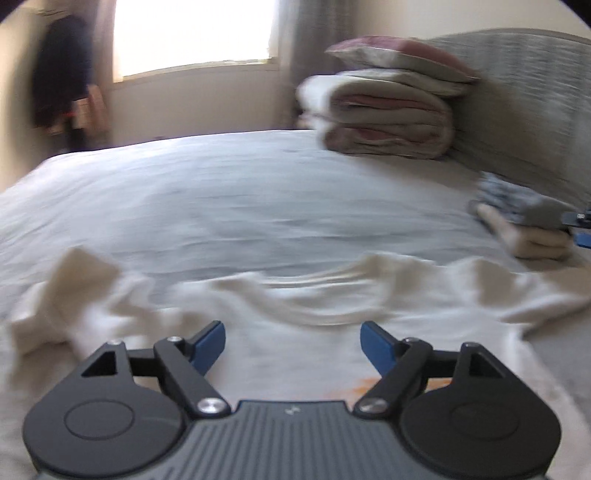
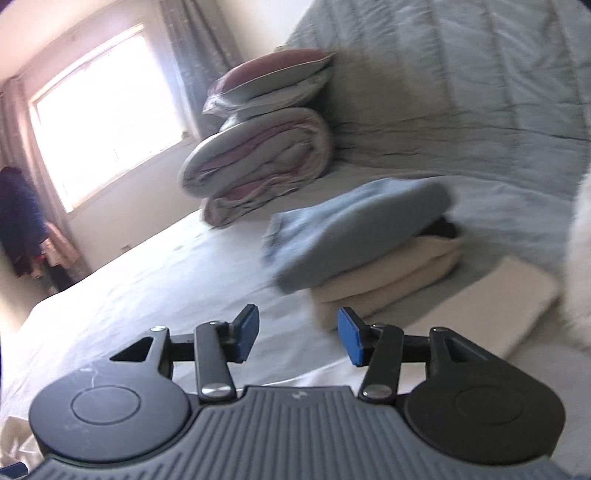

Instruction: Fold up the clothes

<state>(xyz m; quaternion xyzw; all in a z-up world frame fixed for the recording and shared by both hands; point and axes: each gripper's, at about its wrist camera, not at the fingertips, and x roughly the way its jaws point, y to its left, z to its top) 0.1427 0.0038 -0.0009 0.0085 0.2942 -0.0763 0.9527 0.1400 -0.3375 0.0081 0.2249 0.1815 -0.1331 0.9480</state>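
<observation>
A white garment [image 1: 295, 299] lies spread and rumpled across the near part of the bed, with an orange mark near my left gripper. My left gripper [image 1: 293, 345] hovers just over it, jaws wide open, nothing between them. My right gripper [image 2: 297, 338] is open above the pale sheet, nothing between its blue pads [image 2: 350, 339]. Ahead of it sits a pile of folded clothes: a light blue piece [image 2: 354, 229] on top of cream ones [image 2: 388, 273]. That same pile [image 1: 524, 229] appears at the right edge of the left wrist view, with the right gripper [image 1: 580, 229] beside it.
A stack of folded quilts and a pillow [image 1: 388, 107] stands at the head of the bed by the padded headboard [image 2: 461, 92]. A flat white slab [image 2: 491, 302] lies right of the clothes pile. Dark clothes [image 1: 62, 74] hang by the window [image 1: 192, 33].
</observation>
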